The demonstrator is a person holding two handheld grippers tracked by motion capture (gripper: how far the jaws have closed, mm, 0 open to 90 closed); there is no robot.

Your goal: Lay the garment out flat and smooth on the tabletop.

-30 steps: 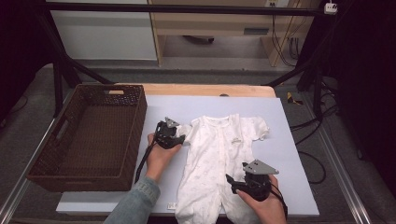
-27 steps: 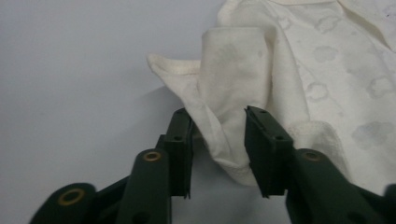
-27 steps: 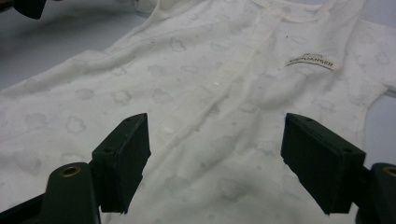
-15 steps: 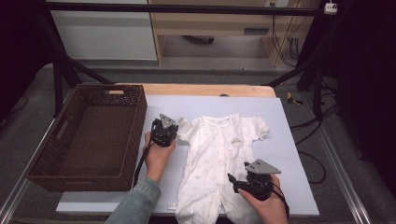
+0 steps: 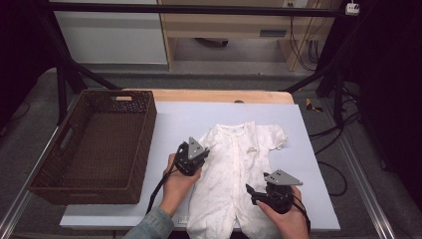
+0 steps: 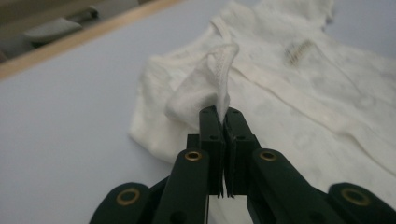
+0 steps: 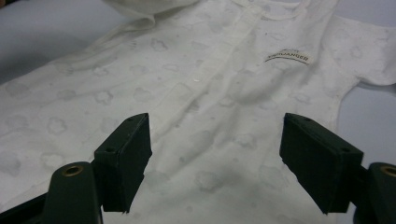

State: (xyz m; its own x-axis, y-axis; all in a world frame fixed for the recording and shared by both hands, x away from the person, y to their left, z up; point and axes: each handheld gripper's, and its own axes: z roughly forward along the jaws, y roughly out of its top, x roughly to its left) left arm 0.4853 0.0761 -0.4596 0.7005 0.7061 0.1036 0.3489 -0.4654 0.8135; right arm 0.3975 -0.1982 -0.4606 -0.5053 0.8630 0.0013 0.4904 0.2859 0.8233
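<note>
A white baby romper (image 5: 239, 169) lies flat on the pale blue table sheet (image 5: 174, 124), neck toward the far side. My left gripper (image 5: 199, 152) is shut on the romper's left sleeve (image 6: 212, 84), pinching its hem and folding it inward over the body. The sleeve stands up in a loop above the jaws in the left gripper view. My right gripper (image 5: 250, 191) hovers open over the romper's lower right part, its jaws wide apart with only flat cloth (image 7: 210, 116) beneath them. A small label (image 7: 287, 57) shows on the chest.
A dark brown wicker basket (image 5: 144, 134) stands at the left of the table. A wooden strip (image 5: 219, 95) runs along the table's far edge. Bare sheet lies between the basket and the romper and to the romper's right (image 5: 308, 164).
My left gripper closed on the left sleeve and carried it right, over the romper's body. The right gripper stayed where it was, open.
</note>
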